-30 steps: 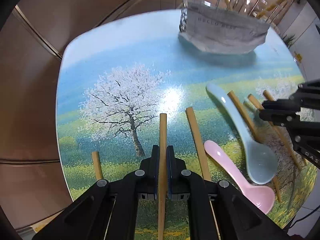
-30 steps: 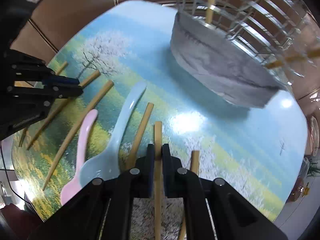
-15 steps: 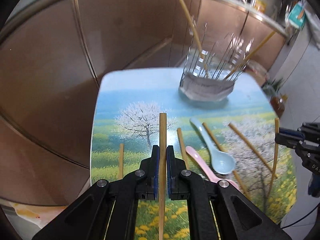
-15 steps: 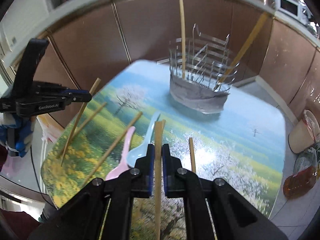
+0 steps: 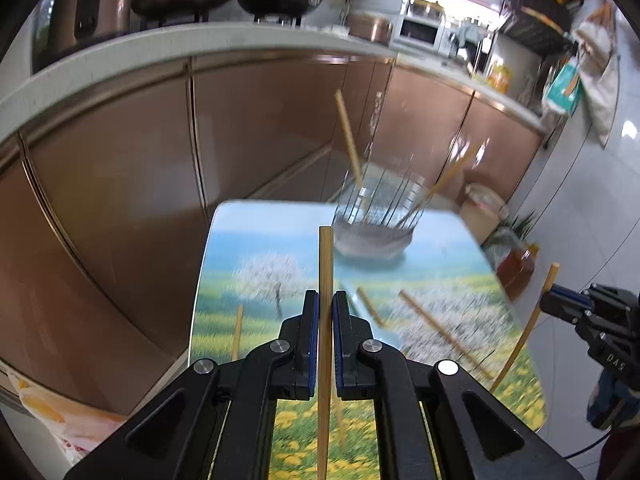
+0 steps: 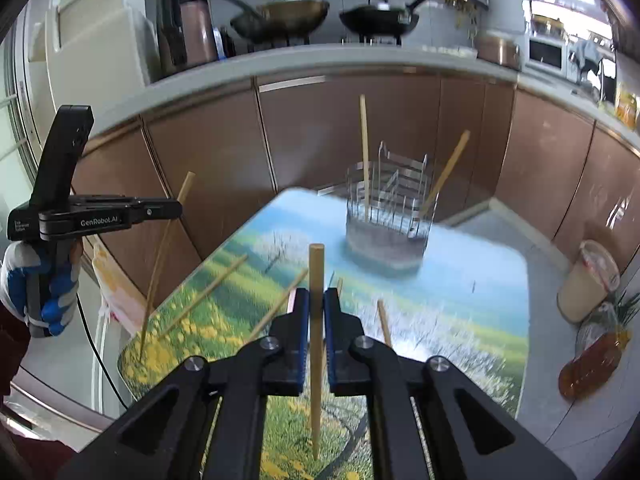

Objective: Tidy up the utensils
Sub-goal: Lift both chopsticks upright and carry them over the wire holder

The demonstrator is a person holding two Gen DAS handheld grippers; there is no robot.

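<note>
In the left wrist view the left gripper (image 5: 326, 308) fills the bottom, its jaws pinching a bamboo chopstick (image 5: 325, 280) that runs straight up toward twelve o'clock. In the right wrist view the right gripper (image 6: 316, 306) does the same with a second chopstick (image 6: 316, 280), jaws pressed onto its shaft.

Only the right wrist view shows the person's gloved left hand (image 6: 44, 292) at nine o'clock, wrapped around the handle of the left gripper, which is seen side-on and roughly level with its chopstick slanting down toward the desk. The left wrist view in turn shows the right gripper at four o'clock, side-on, its chopstick hanging aslant beyond the desk's right edge; the hand behind it is mostly cut off.

Both grippers tilt downward above the near end of the desk (image 5: 224, 248), whose top carries a printed landscape with a blossoming tree. Loose chopsticks (image 6: 200, 292) lie scattered on its near half, blurred. A spoon is hidden or too blurred to make out.

Farther off, toward twelve to one o'clock, a wire utensil holder (image 6: 386, 216) stands on the far end of the desk with two chopsticks leaning in it. Beyond are brown cabinet doors (image 5: 260, 128) and pans (image 6: 292, 16).
</note>
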